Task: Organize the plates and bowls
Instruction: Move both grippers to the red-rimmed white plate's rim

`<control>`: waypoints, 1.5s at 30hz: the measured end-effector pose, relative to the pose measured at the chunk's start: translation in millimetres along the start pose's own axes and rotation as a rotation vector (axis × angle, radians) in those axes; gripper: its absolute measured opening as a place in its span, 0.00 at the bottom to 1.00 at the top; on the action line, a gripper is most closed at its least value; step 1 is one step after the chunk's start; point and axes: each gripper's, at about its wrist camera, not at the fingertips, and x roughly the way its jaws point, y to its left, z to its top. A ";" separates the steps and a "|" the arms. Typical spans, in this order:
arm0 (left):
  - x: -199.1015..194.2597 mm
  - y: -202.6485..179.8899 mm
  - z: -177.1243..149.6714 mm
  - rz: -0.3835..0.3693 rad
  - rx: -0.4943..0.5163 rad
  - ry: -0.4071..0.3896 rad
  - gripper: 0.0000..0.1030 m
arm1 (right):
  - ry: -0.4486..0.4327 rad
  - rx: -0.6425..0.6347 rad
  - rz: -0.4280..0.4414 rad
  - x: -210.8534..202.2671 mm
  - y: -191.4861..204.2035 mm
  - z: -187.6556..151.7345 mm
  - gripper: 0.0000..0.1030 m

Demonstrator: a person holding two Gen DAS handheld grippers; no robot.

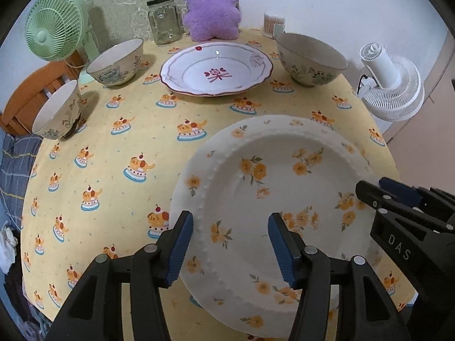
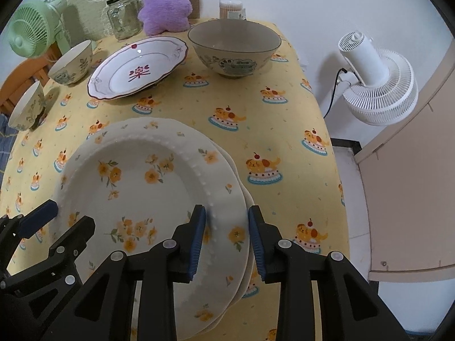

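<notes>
A stack of white plates with orange flowers (image 1: 273, 182) (image 2: 142, 187) lies on the yellow tablecloth near the front. My left gripper (image 1: 230, 244) is open, its jaws straddling the stack's left rim. My right gripper (image 2: 227, 238) is open, its jaws straddling the right rim. A white plate with a red mark (image 1: 216, 69) (image 2: 136, 69) lies at the back. Three patterned bowls stand around it: one back right (image 1: 311, 59) (image 2: 234, 47), one back left (image 1: 116, 62) (image 2: 72, 62), one at the left edge (image 1: 58, 110) (image 2: 27, 109).
A green fan (image 1: 55, 34), a glass jar (image 1: 165, 21), a purple plush (image 1: 212, 8) and a cup of sticks (image 1: 273, 24) line the table's back. A white fan (image 2: 378, 79) stands right of the table. A wooden chair (image 1: 31, 96) is at left.
</notes>
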 end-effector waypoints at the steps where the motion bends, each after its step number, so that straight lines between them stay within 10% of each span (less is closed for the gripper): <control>1: 0.9 0.4 -0.4 0.004 -0.002 0.009 0.65 | -0.002 0.003 0.009 -1.7 -1.3 0.5 0.33; 14: -31.8 31.9 1.1 -0.024 -0.114 -0.026 0.70 | -0.090 -0.042 0.157 -47.3 31.2 15.5 0.53; 31: -62.6 89.0 68.6 -0.054 -0.034 -0.180 0.79 | -0.233 0.129 0.101 -83.4 87.8 66.1 0.66; 45: -3.8 93.8 127.8 -0.006 -0.034 -0.184 0.81 | -0.239 0.123 0.029 -30.3 94.2 129.5 0.69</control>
